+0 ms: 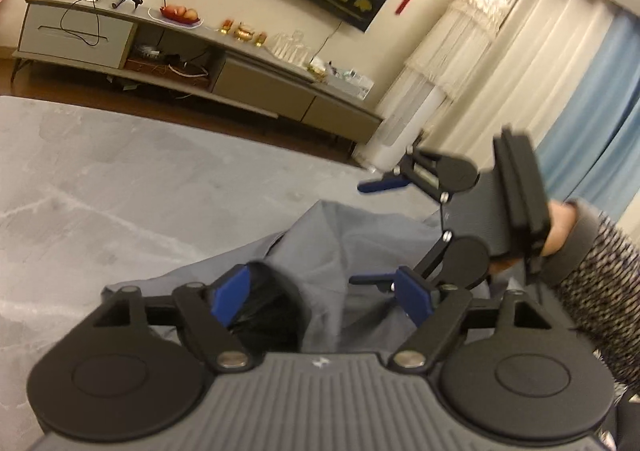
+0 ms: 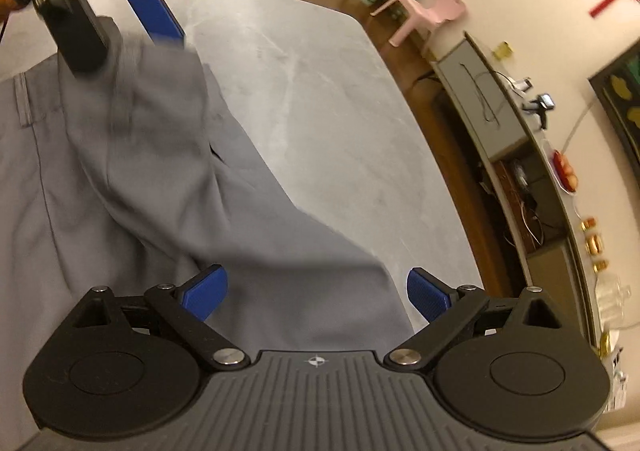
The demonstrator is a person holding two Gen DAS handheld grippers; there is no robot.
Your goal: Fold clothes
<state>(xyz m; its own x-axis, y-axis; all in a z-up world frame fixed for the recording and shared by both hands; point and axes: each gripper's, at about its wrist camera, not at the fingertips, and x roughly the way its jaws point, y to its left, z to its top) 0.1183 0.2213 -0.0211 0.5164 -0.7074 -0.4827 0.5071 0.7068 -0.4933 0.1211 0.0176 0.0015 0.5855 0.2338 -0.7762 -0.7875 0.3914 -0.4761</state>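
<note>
Your left gripper (image 1: pixel 320 301) hangs over the grey garment (image 1: pixel 360 247), blue pads spread wide with only rumpled cloth between them, nothing pinched. Your right gripper (image 1: pixel 378 233) crosses in from the right, its blue fingers (image 1: pixel 382 183) parted too, a hand (image 1: pixel 560 227) in a speckled sleeve (image 1: pixel 600 279) behind it. The garment lies bunched on the grey marbled bench (image 1: pixel 120 187).

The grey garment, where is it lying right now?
The grey garment lies rumpled on the left part of the grey marble table in the right wrist view, under both open grippers, with bare tabletop to its right.
</note>
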